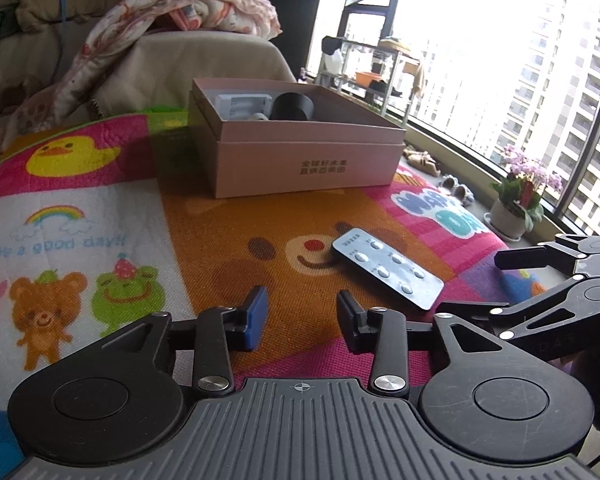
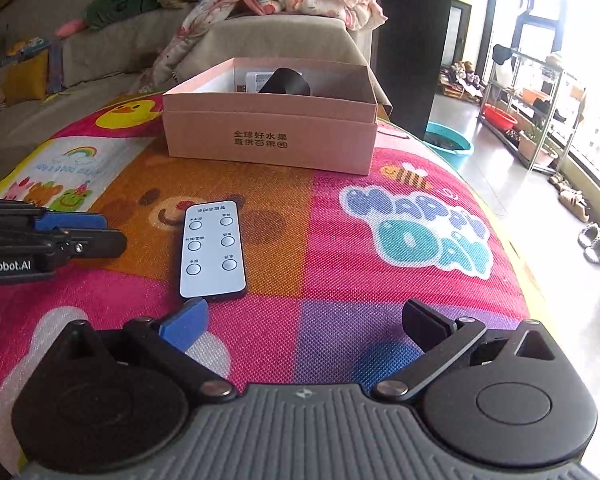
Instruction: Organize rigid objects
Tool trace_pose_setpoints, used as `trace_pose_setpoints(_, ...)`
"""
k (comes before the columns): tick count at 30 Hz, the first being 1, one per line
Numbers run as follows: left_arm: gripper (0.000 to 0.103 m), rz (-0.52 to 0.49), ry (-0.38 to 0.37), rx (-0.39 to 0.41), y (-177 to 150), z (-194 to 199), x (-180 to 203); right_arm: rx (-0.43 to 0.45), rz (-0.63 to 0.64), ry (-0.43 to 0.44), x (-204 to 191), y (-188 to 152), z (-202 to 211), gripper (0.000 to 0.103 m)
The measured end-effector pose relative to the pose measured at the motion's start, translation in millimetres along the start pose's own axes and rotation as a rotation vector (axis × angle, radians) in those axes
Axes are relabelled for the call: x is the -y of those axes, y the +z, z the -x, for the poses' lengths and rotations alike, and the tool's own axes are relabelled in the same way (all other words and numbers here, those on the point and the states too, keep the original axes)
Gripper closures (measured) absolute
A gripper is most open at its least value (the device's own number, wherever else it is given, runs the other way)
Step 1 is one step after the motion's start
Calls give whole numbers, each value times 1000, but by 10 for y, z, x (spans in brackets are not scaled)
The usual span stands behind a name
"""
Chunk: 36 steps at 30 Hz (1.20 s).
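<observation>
Both grippers hover low over cartoon play mat (image 2: 340,240), nothing held. R gripper (image 2: 306,322) spread wide, L gripper (image 1: 302,318) approx half open, both w/ empty gap. Pink cardboard box (image 2: 272,136) at mat's far end, lid off, w/ black cylinder (image 2: 286,82) + white item inside. Grey remote (image 2: 212,248) flat on mat, buttons up, btwn grippers, just past R's blue pad (image 2: 184,324).
</observation>
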<state>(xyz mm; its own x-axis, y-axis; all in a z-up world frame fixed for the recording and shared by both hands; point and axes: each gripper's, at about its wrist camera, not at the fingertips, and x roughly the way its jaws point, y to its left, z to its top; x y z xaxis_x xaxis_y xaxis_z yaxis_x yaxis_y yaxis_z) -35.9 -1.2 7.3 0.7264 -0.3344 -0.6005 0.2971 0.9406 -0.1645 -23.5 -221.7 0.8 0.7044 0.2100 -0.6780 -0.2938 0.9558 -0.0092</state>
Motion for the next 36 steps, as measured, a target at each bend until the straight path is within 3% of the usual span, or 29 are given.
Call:
trace_pose_setpoints(4, 55, 11, -34, -14, 20, 14, -54, -6, 39, 63, -112, 32, -27, 0)
trace_pose_setpoints(7, 83, 87, 17, -3, 21, 45, -232, -7, 64, 95, -221, 93, -85, 1)
trace_pose_setpoints(11, 87, 168, 0, 19, -19, 63, -357, -18, 69, 126, -321, 252, -208, 11)
trace_pose_setpoints(14, 87, 167, 7, 34, -41, 76, -337, -17, 83, 140, -404, 353, -290, 21)
trace_pose_setpoints(16, 87, 175, 6, 41, -51, 81, -339, -15, 103, 154, -462, 392, -283, 49)
trace_pose_setpoints(18, 87, 181, 6, 43, -54, 87, -338, -24, 132, 164, -521, 405, -230, 64)
trace_pose_setpoints(21, 87, 166, 37, 44, -52, 80, -269, -32, 191, 137, -574, 356, -123, 65)
trace_pose_setpoints(24, 74, 83, 60, 36, -29, 49, -108, -45, 224, 114, -524, 287, -12, 65)
trace_pose_setpoints(26, 56, -3, 79, 21, -18, 16, 38, -63, 206, 112, -427, 301, 51, 65)
trace_pose_setpoints(28, 49, -62, 86, 8, -11, -27, 146, -66, 164, 107, -303, 407, 109, 65)
trace_pose_setpoints(31, 48, -59, 89, 10, 0, -78, 184, -16, 89, 95, -108, 763, 218, 65)
trace_pose_setpoints(36, 48, -65, 117, 12, 10, -118, 232, 142, 8, 33, 71, 1659, 236, 65)
